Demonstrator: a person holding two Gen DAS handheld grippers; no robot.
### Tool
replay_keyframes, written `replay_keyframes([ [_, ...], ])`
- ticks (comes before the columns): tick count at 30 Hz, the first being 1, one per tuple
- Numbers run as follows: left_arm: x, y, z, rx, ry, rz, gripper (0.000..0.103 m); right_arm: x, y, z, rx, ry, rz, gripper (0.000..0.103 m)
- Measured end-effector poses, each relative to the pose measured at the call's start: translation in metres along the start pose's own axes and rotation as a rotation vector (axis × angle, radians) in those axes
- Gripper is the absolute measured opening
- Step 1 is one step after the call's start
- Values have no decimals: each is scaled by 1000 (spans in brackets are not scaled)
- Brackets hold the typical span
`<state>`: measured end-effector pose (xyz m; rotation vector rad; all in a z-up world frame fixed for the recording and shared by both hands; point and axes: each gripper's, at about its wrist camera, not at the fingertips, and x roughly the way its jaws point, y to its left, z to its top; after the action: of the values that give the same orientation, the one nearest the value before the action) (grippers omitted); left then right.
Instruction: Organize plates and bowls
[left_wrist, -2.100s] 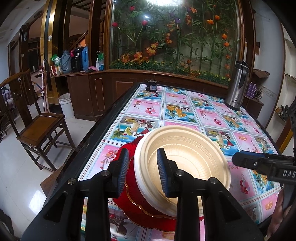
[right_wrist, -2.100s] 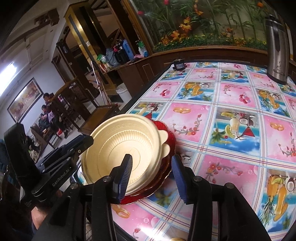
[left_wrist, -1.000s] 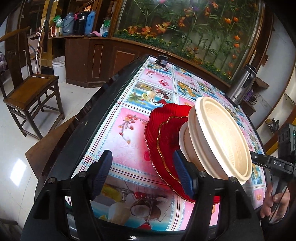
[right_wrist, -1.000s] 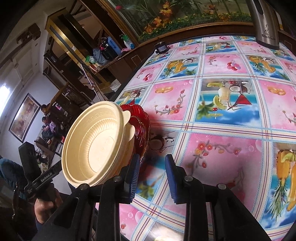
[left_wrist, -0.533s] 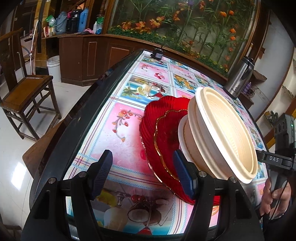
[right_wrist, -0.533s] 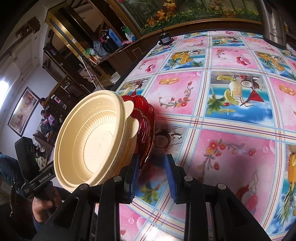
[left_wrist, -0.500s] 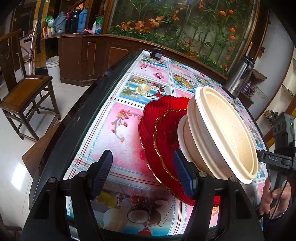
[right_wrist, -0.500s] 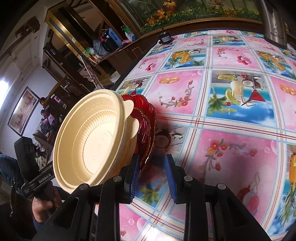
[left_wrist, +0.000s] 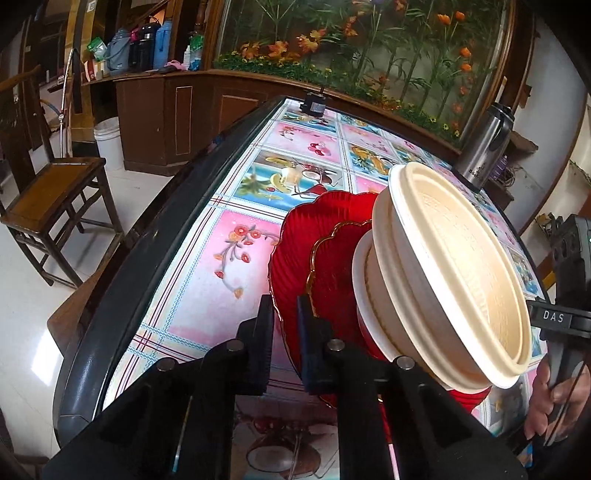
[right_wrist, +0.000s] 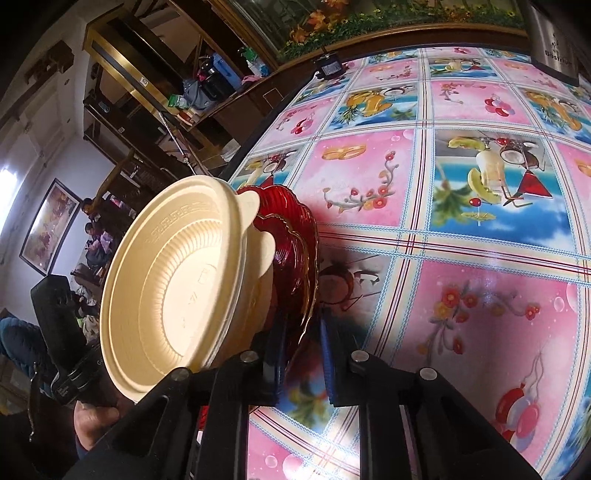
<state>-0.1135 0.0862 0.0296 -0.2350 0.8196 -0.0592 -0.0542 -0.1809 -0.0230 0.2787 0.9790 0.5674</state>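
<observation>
Left wrist view: both jaws pinch scalloped red plates (left_wrist: 325, 258) carrying nested cream bowls (left_wrist: 450, 269).

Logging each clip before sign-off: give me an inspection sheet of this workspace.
Surface: table under a pink and blue fruit-print cloth.
Job's things: two cream bowls nested on two stacked red plates near the table's edge.
Clutter: steel thermos, small black device at the far edge.
Grippers: left tool shut on the red plates' rim; right tool just closed on the opposite rim.
Cables: nothing seen.
Surroundings: wooden chair, cabinet, flower display.
</observation>
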Motion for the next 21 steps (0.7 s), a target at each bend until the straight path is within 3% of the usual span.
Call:
replay_keyframes([
  [11, 9, -25, 6, 14, 21, -32, 9, -17, -19, 0, 44, -29, -9, 16],
  [21, 29, -101, 23, 104, 43, -101, 8, -69, -72, 2, 128, -129, -66, 16],
])
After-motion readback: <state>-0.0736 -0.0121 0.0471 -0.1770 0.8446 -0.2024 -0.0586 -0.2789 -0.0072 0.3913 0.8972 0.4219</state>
